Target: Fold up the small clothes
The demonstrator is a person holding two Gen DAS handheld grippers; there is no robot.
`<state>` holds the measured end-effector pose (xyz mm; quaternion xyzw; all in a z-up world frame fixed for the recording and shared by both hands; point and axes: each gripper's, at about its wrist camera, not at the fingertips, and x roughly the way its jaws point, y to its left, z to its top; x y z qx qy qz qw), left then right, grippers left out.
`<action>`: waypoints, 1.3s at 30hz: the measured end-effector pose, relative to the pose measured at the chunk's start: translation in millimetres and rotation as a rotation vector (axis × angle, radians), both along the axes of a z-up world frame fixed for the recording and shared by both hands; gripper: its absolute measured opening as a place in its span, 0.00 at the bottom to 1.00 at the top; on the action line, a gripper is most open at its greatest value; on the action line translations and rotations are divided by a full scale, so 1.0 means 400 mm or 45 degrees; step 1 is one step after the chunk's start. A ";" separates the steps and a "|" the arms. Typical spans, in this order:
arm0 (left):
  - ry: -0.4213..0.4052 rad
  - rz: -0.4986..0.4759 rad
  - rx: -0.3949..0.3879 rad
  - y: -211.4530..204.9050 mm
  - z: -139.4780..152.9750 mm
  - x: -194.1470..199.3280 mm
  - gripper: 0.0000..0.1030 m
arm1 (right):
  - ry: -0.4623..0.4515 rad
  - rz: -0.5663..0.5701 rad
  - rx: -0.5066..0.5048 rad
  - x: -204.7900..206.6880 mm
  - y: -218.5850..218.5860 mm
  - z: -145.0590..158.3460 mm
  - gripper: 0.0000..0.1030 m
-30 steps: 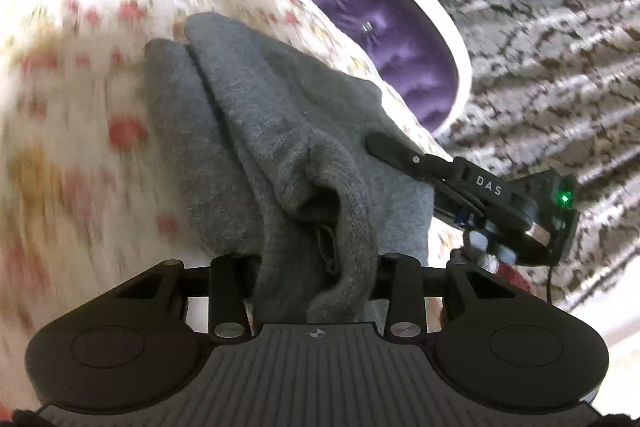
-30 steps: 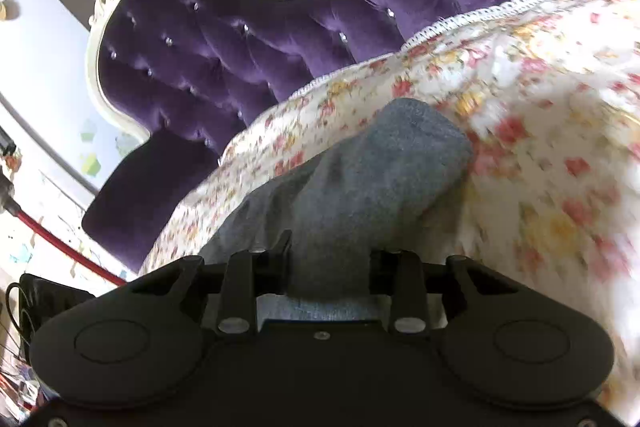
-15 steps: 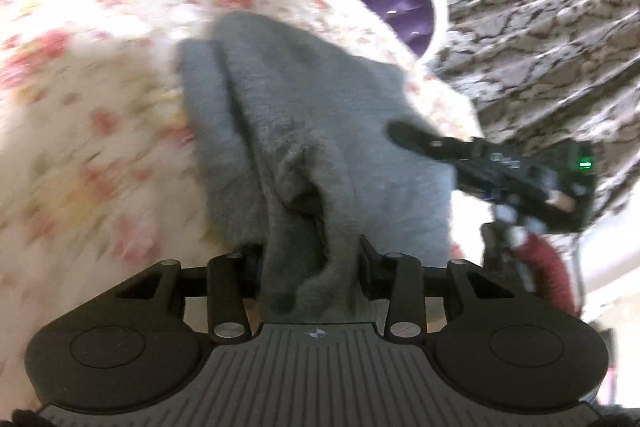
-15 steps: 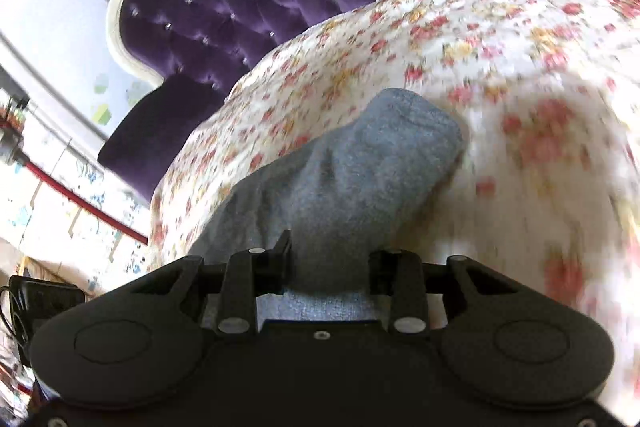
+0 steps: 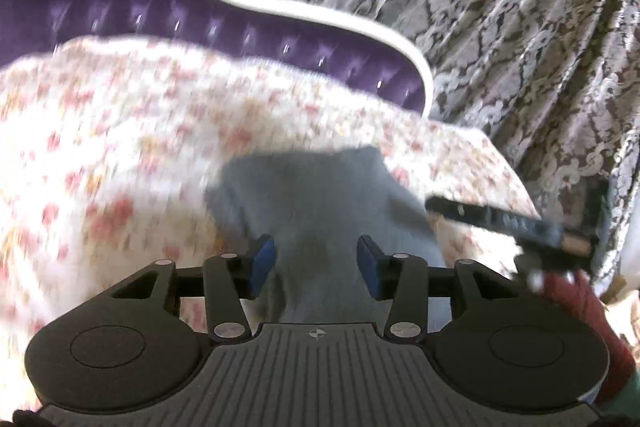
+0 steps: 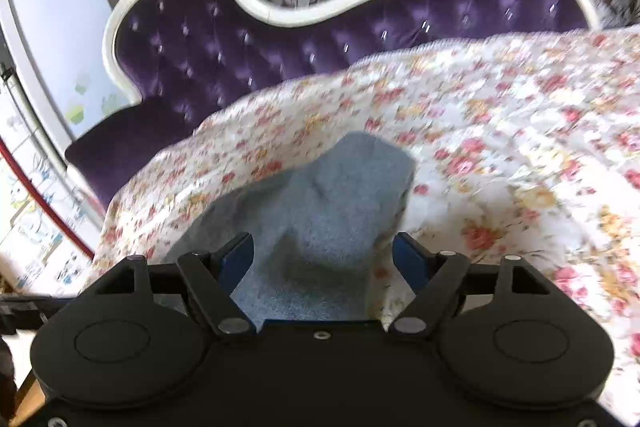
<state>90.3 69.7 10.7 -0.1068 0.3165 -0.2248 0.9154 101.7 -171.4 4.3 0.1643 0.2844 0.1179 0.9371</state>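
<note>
A grey knitted garment (image 5: pixel 320 199) lies folded on the flowered bedspread (image 5: pixel 120 131). My left gripper (image 5: pixel 316 263) is open, its blue pads either side of the garment's near end without pinching it. In the right wrist view the same garment (image 6: pixel 320 203) lies between the spread fingers of my right gripper (image 6: pixel 324 255), which is open too. The right gripper also shows at the right edge of the left wrist view (image 5: pixel 512 223). Both views are blurred by motion.
A purple tufted headboard with a white frame (image 6: pixel 280 43) stands behind the bed. A patterned grey-brown curtain (image 5: pixel 520 7) hangs behind it. The flowered bedspread (image 6: pixel 520 131) spreads out to the right. A pale wall and a red cable (image 6: pixel 32 179) are at left.
Both grippers have opened and let go of the grey garment, which now lies on the bedspread. Both have pulled back and tilted up, so more headboard and curtain show.
</note>
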 end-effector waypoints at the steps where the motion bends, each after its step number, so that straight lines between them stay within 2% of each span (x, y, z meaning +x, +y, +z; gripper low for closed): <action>1: -0.027 -0.002 0.000 -0.009 0.002 0.014 0.43 | -0.025 -0.007 -0.004 -0.007 0.002 0.005 0.76; 6: -0.074 0.040 -0.039 -0.068 -0.025 0.077 0.43 | -0.088 0.024 -0.043 -0.032 0.024 0.024 0.76; 9: -0.021 0.071 -0.060 -0.068 -0.072 0.093 0.43 | -0.116 0.059 -0.080 -0.044 0.042 0.032 0.71; 13: 0.109 0.108 -0.066 -0.041 -0.150 0.092 0.43 | -0.125 0.103 -0.092 -0.047 0.055 0.032 0.64; 16: 0.122 0.135 -0.043 -0.025 -0.173 0.070 0.43 | -0.118 0.143 -0.106 -0.036 0.069 0.030 0.60; 22: 0.149 0.170 -0.062 -0.009 -0.179 0.060 0.45 | -0.098 0.271 -0.109 0.038 0.100 0.025 0.60; 26: 0.155 0.184 -0.054 -0.018 -0.181 0.060 0.46 | 0.003 0.329 -0.113 0.140 0.108 -0.007 0.60; 28: 0.158 0.188 -0.061 -0.020 -0.184 0.060 0.47 | 0.070 0.318 -0.114 0.199 0.094 -0.034 0.60; 30: 0.160 0.189 -0.060 -0.020 -0.183 0.059 0.47 | 0.130 0.236 -0.179 0.258 0.072 -0.061 0.60; 34: 0.149 0.186 -0.025 -0.031 -0.176 0.059 0.49 | 0.101 0.054 -0.266 0.282 0.022 -0.060 0.61; 35: 0.143 0.185 -0.010 -0.036 -0.175 0.059 0.52 | 0.076 0.018 -0.287 0.271 0.014 -0.050 0.62; 38: 0.122 0.194 0.044 -0.050 -0.173 0.056 0.73 | -0.019 -0.043 -0.305 0.214 0.000 -0.014 0.76; 39: 0.121 0.200 0.062 -0.054 -0.174 0.053 0.76 | -0.050 -0.050 -0.318 0.191 0.003 -0.003 0.77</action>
